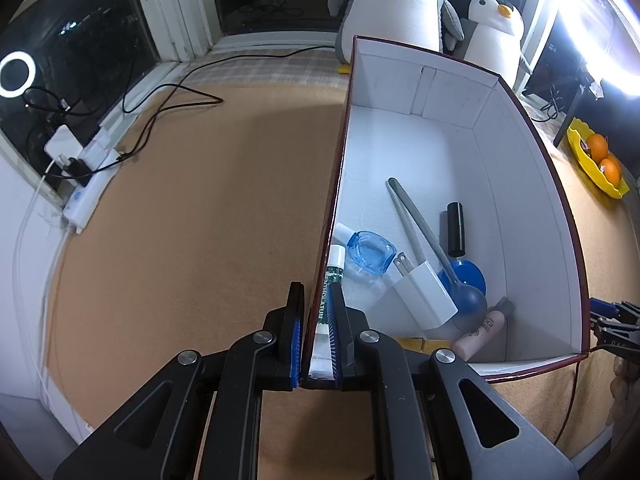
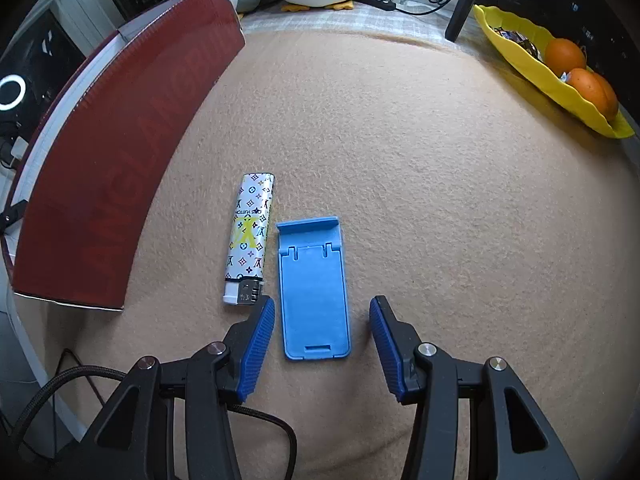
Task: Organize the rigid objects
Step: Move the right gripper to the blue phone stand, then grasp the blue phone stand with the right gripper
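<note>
Right gripper [image 2: 322, 344]: lower centre of the right wrist view, pointed steeply down at the tan felt mat [image 2: 440, 200]; jaws spread, nothing pinched, blue ribbed pads to either side of the lower half of the phone stand.

Blue phone stand [image 2: 314, 288]: flat on the mat, folded, centre of frame, long axis running up the frame in line with the gripper's own axis; short sides face the pads, so a closing of the jaws would meet its long edges. Left pad just beside its left edge, right pad a little apart from its right edge. Contact with the mat not clear.

Patterned lighter [image 2: 249, 240]: flat, just left of the stand, roughly parallel, metal head toward the camera, close to the left fingertip; likely to be nudged on closing.

Left gripper [image 1: 317, 336]: lower centre of the left wrist view, pressed together on the near left wall of the box [image 1: 528, 208], steadying it.

Box contents, lower part of its floor: grey spoon [image 1: 424, 236], white charger plug [image 1: 424, 300], clear blue dish [image 1: 370, 254], black tube [image 1: 455, 228], pink bottle [image 1: 482, 330], lip balm [image 1: 332, 280] against the left wall.

Right hand nearer the stand; likely next step a pinch and lift toward the box, at upper left of the right wrist view.
</note>
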The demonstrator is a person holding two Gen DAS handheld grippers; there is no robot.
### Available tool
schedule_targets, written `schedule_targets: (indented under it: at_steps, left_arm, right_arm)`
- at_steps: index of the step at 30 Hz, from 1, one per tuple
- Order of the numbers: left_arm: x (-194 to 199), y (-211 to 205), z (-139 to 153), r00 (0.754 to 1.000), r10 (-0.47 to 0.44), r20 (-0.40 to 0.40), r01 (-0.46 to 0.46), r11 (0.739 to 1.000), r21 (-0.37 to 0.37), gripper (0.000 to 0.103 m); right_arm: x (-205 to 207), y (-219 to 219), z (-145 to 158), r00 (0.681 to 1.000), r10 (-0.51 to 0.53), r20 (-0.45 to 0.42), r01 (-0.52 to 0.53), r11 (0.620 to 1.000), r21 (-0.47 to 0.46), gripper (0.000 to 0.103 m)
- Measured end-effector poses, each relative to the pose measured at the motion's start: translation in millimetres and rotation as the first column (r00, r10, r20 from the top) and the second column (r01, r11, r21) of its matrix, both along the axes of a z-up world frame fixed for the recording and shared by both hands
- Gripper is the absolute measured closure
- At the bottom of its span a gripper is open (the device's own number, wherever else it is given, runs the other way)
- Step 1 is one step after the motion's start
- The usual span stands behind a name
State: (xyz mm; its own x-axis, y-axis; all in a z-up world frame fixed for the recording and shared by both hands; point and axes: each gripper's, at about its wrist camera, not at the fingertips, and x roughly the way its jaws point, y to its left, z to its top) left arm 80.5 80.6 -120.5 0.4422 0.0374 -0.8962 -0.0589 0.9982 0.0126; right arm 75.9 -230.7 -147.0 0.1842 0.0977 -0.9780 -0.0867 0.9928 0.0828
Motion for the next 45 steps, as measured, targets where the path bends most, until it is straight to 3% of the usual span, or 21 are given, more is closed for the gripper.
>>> schedule_targets:
  at_steps: [16,30,45]
  left_arm:
    - [1.0,2.8,-2.1,1.0,0.012,-0.008,-0.012,1.0,-0.005,0.093]
    - [1.0,3.7,-2.2,1.0,0.016,-0.008,-0.016,1.0,-0.006,0.093]
    - [0.4,4.6,-3.0,1.0,0.017,-0.008,-0.017,1.0,-0.007,0.093]
  right_arm:
    - [8.6,13.4,-8.8,0.996,0.083,-0.009,-0.084,0.993,-0.085,0.058]
    - [20.8,0.9,-10.1,0.998,0.07,-0.008,-0.071,0.993,-0.09,0.07]
    - [22.9,-3.4,-10.2,0.997,0.074,-0.02,-0.075,0.993,-0.087,0.07]
